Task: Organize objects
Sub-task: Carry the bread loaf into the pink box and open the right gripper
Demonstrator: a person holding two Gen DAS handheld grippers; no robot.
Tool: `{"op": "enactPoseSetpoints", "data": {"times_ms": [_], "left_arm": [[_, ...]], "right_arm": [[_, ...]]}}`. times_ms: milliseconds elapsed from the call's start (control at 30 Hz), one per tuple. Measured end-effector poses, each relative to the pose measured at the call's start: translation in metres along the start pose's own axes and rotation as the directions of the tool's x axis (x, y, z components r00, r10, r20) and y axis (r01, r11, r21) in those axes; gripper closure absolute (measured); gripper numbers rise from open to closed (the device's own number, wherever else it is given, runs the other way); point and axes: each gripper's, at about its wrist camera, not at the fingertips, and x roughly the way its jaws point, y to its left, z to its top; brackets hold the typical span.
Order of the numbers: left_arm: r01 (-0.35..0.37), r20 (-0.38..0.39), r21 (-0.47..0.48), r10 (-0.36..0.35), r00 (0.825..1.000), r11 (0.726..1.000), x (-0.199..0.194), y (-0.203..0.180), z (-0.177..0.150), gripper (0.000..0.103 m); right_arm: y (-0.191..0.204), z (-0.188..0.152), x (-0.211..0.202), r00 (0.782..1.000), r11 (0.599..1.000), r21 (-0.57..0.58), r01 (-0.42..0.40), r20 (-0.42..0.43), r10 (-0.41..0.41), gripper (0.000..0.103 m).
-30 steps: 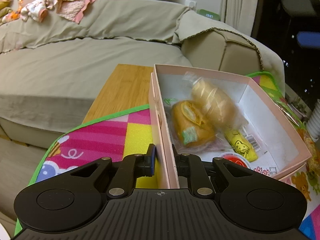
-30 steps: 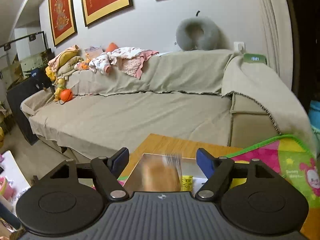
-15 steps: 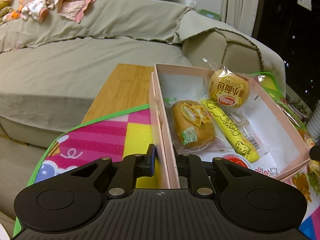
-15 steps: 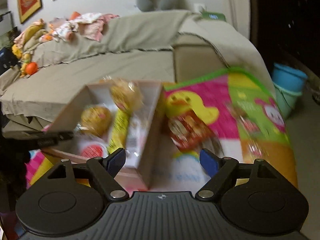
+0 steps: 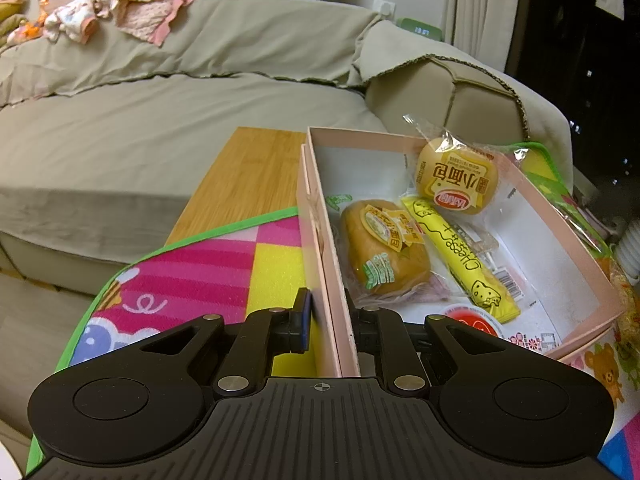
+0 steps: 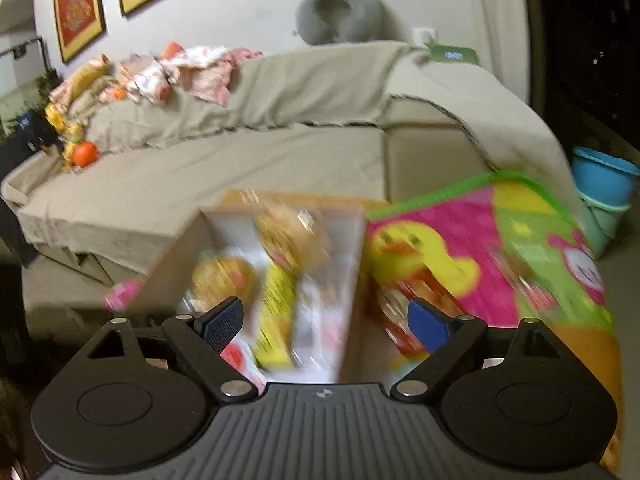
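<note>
While the left gripper (image 5: 327, 322) is clamping the pink box (image 5: 592, 276) wall, the right gripper (image 6: 325, 327) is hanging wide apart, jaws just opened, nothing between. The wrapped bun (image 5: 456, 182) leaning inside the far corner is looking light, squishy, crinkly-slick, so pinching the wrapper's sealed end seems safest.

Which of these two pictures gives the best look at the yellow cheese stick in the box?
The left wrist view: the yellow cheese stick lies sharp, its lettering readable. The right wrist view shows it only as a blurred yellow streak.
</note>
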Motion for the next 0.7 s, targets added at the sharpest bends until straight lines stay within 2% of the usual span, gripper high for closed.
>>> {"op": "enactPoseSetpoints", "data": {"times_ms": [67, 100, 200, 233, 300, 367, 467, 500, 600, 667, 700], "left_arm": [[0.0, 0.0, 0.0, 0.0, 1.0, 1.0, 0.0, 0.0, 0.0, 0.087], [0.0, 0.0, -0.001, 0.0, 1.0, 1.0, 0.0, 0.0, 0.0, 0.087], [0.003, -0.001, 0.0, -0.003, 1.0, 1.0, -0.001, 0.0, 0.0, 0.087], [0.006, -0.001, -0.001, -0.006, 1.0, 1.0, -0.001, 0.0, 0.0, 0.087], [0.012, -0.001, -0.004, -0.012, 1.0, 1.0, -0.001, 0.002, -0.001, 0.086], [0.017, 0.001, -0.007, -0.017, 1.0, 1.0, -0.002, 0.002, -0.001, 0.086], [0.018, 0.002, -0.012, -0.018, 1.0, 1.0, -0.002, 0.003, 0.0, 0.086], [0.018, 0.003, -0.012, -0.018, 1.0, 1.0, -0.002, 0.003, 0.0, 0.086], [0.021, 0.003, -0.014, -0.021, 1.0, 1.0, -0.002, 0.003, 0.0, 0.086], [0.021, 0.004, -0.016, -0.021, 1.0, 1.0, -0.002, 0.003, 0.0, 0.086], [0.021, 0.005, -0.017, -0.021, 1.0, 1.0, -0.002, 0.002, 0.0, 0.086]], "right_arm": [[0.005, 0.019, 0.013, 1.0, 0.999, 0.018, -0.027, 0.014, 0.027, 0.014], [0.007, 0.031, 0.024, 0.999, 0.999, 0.031, -0.037, 0.02, 0.037, 0.018], [0.014, 0.059, 0.054, 0.999, 0.999, 0.041, -0.016, 0.038, 0.015, 0.043], [0.016, 0.067, 0.066, 0.999, 0.999, 0.044, 0.002, 0.036, -0.003, 0.048], [0.014, 0.074, 0.087, 1.0, 0.997, 0.073, 0.0, 0.005, -0.001, 0.049], [0.011, 0.072, 0.101, 0.995, 0.992, 0.115, -0.06, -0.069, 0.068, 0.049], [0.007, 0.055, 0.094, 0.957, 0.96, 0.163, -0.226, -0.149, 0.25, 0.049], [0.007, 0.051, 0.087, 0.951, 0.956, 0.16, -0.246, -0.151, 0.27, 0.049], [-0.007, 0.042, 0.052, 0.965, 0.963, 0.135, -0.234, -0.091, 0.247, 0.049], [-0.024, 0.041, 0.034, 0.984, 0.978, 0.124, -0.167, -0.043, 0.174, 0.044], [-0.034, 0.039, 0.027, 0.994, 0.988, 0.112, -0.106, -0.022, 0.109, 0.037]]}}
